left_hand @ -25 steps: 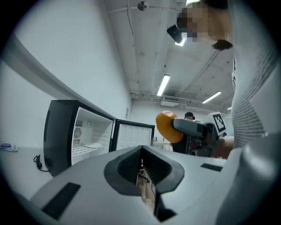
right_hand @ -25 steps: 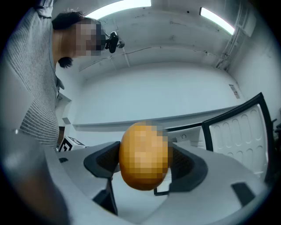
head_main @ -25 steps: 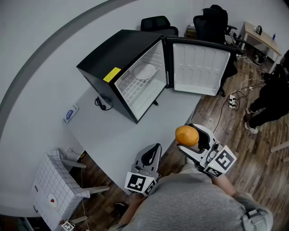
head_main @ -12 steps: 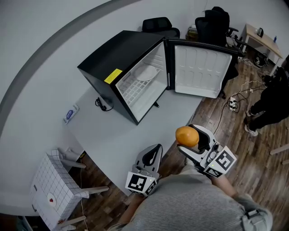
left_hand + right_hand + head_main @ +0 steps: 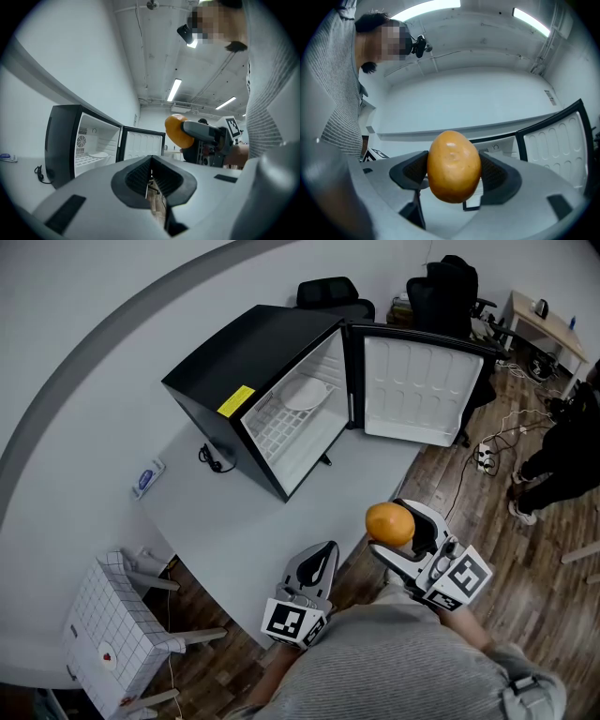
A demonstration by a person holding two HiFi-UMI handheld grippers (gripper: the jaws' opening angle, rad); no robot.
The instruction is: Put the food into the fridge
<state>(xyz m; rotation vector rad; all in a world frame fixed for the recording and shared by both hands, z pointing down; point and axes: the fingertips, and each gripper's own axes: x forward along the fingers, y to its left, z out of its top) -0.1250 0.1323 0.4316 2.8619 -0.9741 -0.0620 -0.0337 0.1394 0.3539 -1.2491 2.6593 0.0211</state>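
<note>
— Where's the fruit [image 5: 454, 166]?
— Clamped in my right gripper [image 5: 401, 529], near me, just past the surface's [image 5: 244, 521] near edge. My left gripper [image 5: 151, 176] is closed, empty. The fridge [image 5: 267, 381] stands open, far side.

A white table [image 5: 244, 531] spreads ahead of the left gripper [image 5: 322, 554]. On it, farther ahead and to the left, lie a small blue-and-white packet [image 5: 148, 476] and a coiled black cable [image 5: 212, 457]. A white gridded crate [image 5: 112, 634] stands left of that gripper on the wooden floor [image 5: 525, 559]. Far beyond the right gripper [image 5: 398, 521] are black office chairs [image 5: 445, 287], and to its right a power strip [image 5: 485, 457] and a person in black [image 5: 562, 442].
</note>
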